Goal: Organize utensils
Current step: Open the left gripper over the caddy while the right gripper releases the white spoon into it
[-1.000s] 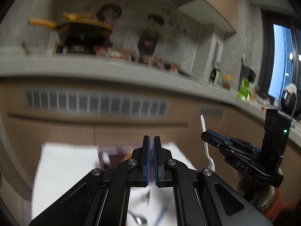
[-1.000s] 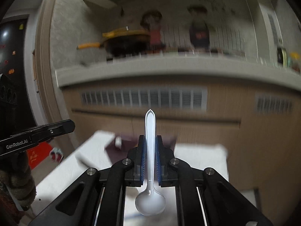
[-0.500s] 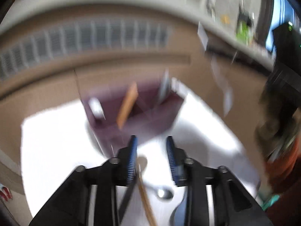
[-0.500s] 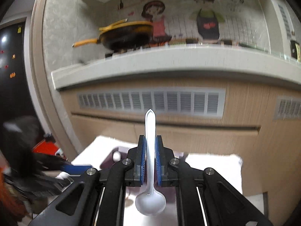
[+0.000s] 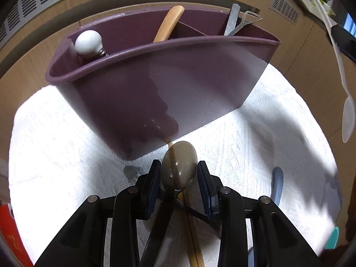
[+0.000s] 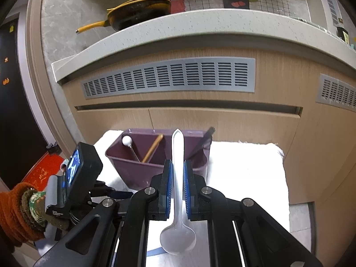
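On my left wrist view, the left gripper has dropped from facing the kitchen counter to pointing down at the white towel covering the surface. Its fingers, shut a second ago, have just been opening and now stand partly apart, straddling the bowl of a metal spoon that lies just in front of the purple utensil caddy. The pads don't press on it, so nothing is held yet. A wooden chopstick lies under the spoon. I read this as lined up for the next pick.

On my right wrist view, the right gripper stays clamped on a white plastic spoon, handle forward, bowl toward the camera. It has sunk nearer the caddy, which already holds several utensils; the drop-in isn't done.
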Action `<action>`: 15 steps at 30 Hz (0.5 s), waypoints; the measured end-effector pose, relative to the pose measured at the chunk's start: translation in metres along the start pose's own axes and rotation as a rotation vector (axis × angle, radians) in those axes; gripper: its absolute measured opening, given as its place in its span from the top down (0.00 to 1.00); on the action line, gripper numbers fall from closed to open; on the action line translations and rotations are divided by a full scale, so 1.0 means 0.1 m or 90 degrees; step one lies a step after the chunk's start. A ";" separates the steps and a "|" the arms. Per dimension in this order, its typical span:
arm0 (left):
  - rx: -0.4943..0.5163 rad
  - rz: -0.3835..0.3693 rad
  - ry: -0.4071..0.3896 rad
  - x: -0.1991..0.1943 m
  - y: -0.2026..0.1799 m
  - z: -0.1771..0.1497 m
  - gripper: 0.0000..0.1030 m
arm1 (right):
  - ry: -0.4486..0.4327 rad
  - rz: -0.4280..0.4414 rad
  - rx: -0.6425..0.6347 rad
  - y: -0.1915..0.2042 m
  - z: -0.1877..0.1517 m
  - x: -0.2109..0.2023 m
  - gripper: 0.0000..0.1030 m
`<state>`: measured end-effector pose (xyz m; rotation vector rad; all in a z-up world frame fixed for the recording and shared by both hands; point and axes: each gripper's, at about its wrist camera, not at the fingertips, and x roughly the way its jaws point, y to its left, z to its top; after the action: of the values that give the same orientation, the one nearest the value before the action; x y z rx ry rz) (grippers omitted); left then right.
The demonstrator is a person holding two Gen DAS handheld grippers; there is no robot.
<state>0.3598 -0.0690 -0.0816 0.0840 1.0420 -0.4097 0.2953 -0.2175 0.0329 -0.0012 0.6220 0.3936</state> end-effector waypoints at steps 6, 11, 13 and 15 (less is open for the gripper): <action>-0.070 0.011 -0.134 -0.41 -0.01 -0.27 0.67 | -0.004 -0.009 -0.003 0.00 -0.06 -0.06 0.91; -0.096 -0.010 -0.262 -1.12 -0.07 -0.46 0.69 | -0.013 0.007 0.030 -0.05 -0.06 -0.09 0.91; -0.092 -0.025 -0.307 -1.53 -0.05 -0.39 0.74 | -0.049 0.017 0.033 -0.02 0.07 -0.18 0.91; -0.095 -0.040 -0.381 -1.96 -0.03 -0.15 0.80 | -0.101 0.013 0.016 0.04 0.28 -0.31 0.91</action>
<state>0.2612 -0.0113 0.0778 -0.1973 0.4813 -0.3802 0.2869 -0.2215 0.0739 0.0598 0.4703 0.4007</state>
